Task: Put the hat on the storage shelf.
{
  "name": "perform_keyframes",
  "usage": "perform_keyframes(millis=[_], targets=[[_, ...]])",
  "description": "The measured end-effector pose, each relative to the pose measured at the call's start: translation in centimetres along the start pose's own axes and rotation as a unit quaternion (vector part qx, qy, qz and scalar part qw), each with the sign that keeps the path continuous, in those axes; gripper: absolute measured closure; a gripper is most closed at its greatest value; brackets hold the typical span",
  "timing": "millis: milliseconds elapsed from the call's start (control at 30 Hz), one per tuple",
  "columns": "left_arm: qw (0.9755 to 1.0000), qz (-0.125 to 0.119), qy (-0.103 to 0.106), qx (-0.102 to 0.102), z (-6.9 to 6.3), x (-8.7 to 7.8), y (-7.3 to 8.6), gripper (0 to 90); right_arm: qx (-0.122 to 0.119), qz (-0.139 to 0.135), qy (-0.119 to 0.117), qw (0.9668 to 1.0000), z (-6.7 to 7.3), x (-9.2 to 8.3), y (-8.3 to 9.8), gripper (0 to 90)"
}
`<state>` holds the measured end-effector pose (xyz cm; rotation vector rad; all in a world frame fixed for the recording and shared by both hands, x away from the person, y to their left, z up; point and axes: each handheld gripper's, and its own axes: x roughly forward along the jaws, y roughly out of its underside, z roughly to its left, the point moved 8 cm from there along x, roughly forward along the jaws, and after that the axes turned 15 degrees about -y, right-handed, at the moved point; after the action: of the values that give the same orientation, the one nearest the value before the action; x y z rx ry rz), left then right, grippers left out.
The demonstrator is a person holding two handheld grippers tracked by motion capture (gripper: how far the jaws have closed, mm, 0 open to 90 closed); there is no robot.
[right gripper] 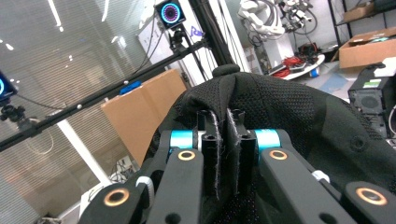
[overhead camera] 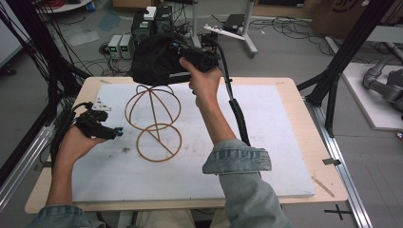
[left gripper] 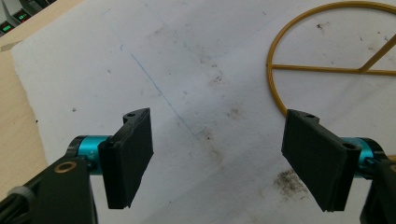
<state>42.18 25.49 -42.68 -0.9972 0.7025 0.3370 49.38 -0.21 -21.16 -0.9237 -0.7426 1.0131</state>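
Observation:
A black fabric cap [overhead camera: 154,59] hangs in the air just above the top of a golden wire stand [overhead camera: 153,114] that rests on the white board [overhead camera: 266,142]. My right gripper [overhead camera: 183,54] is shut on the cap; in the right gripper view the black mesh cap [right gripper: 289,112] is pinched between the closed jaws of the right gripper [right gripper: 223,149]. My left gripper [overhead camera: 107,130] rests at the left of the stand, low over the board. Seen from the left gripper view, this left gripper [left gripper: 215,158] is open and holds nothing, with the stand's base ring [left gripper: 327,70] beyond its right jaw.
The board lies on a wooden table [overhead camera: 309,118]. Black frame posts [overhead camera: 342,61] rise at the table's right and left. Power boxes [overhead camera: 121,45] and cables sit on the floor behind the table.

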Motion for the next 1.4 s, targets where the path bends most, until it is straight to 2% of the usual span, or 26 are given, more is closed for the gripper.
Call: perform_keyframes(millis=[167,300,433,700,900,1100,1167,1400], targets=[[1.0,0.0,0.0,-0.001,0.0,0.0,0.0,25.0,-0.01,0.011,-0.007,0.9999,1.0,0.2,0.4,85.9],[1.0,-0.001,-0.002,-0.003,0.1,-0.1,0.0,25.0,-0.018,0.025,-0.022,0.9993,2.2,0.6,1.1,85.9],[1.0,-0.004,-0.003,-0.005,0.2,-0.3,0.0,25.0,-0.009,0.031,-0.032,0.999,2.4,0.9,1.8,85.9],[1.0,-0.002,-0.004,-0.006,0.4,-0.3,0.1,25.0,-0.012,0.052,-0.04,0.9978,2.7,0.8,3.4,85.8],[1.0,-0.003,-0.004,-0.006,0.4,-0.3,0.1,25.0,-0.011,0.063,-0.058,0.9963,3.6,0.3,4.5,85.7],[1.0,-0.003,-0.005,-0.007,0.4,-0.3,0.1,25.0,-0.029,0.075,-0.066,0.9946,4.8,0.3,5.2,85.3],[1.0,-0.003,-0.004,-0.007,0.4,-0.3,0.0,25.0,-0.042,0.086,-0.069,0.9931,5.3,0.5,5.9,85.1],[0.9999,-0.003,-0.005,-0.011,0.7,-0.5,0.2,25.0,-0.037,0.095,-0.07,0.9923,5.1,0.2,7.4,84.9]])
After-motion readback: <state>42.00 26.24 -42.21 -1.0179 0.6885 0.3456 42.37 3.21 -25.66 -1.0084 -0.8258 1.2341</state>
